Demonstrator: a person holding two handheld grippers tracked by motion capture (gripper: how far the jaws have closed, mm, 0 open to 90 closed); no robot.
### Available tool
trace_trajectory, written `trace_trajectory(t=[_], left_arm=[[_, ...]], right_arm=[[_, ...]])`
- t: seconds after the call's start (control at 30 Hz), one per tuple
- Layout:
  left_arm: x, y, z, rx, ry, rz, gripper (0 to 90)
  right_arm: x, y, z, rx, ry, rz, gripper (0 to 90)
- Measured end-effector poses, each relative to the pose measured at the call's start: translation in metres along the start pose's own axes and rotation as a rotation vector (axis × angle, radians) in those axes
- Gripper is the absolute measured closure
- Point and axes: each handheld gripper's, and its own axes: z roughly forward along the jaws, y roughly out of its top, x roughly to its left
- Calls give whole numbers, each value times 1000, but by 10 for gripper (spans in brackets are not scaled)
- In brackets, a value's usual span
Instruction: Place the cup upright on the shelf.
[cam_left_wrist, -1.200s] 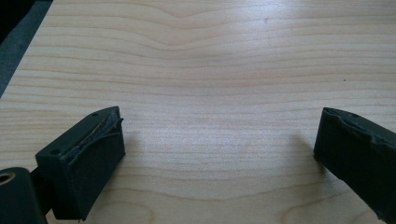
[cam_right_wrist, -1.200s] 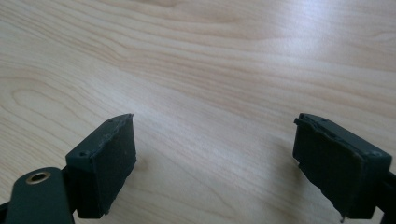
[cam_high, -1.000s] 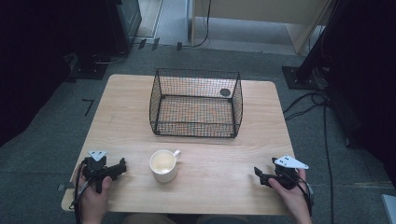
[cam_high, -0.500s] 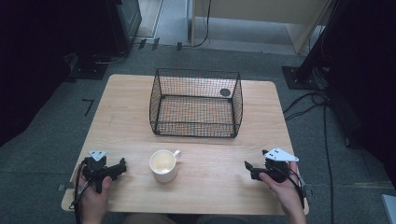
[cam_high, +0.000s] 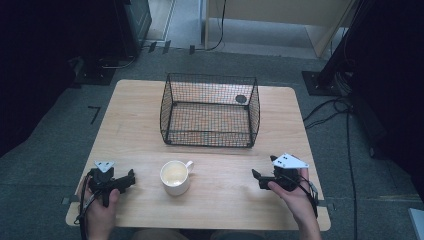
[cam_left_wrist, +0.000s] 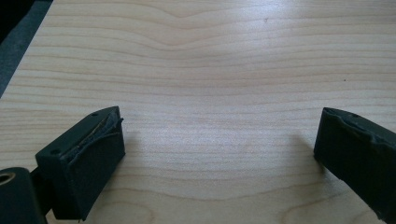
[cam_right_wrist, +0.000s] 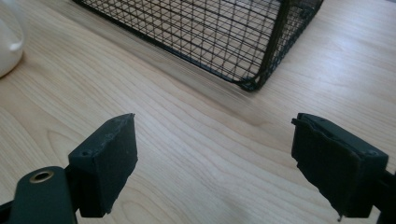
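Two grippers rest low at the table's (cam_high: 125, 107) near edge, both with jaws spread wide and empty. My left gripper (cam_high: 131, 178) sits at nine o'clock of the mug (cam_high: 175, 177), aimed at it; my right gripper (cam_high: 256, 176) at three o'clock, well apart. I judge the mug's handle faces the wire basket (cam_high: 210, 110) at twelve, leaving the sides free for grasping.

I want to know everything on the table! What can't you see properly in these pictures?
- Cup: the right gripper view's left edge cuts it off; a sliver shows.
- Dark round thing in the basket: too small in the high view to identify.
- Basket: the right gripper view's top edge cuts it off.
- Left hand-held gripper: small in the high view.
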Motion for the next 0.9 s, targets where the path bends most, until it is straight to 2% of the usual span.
trace_trajectory(t=[0.47,0.6,0.9], left_arm=[[0,0,0,0,0,0,18],[0,0,0,0,0,0,18],[0,0,0,0,0,0,19]], right_arm=[[26,23,18,-30,86,-71,205],[33,30,24,-46,96,-83,235],[46,45,36,-58,137,-119,238]])
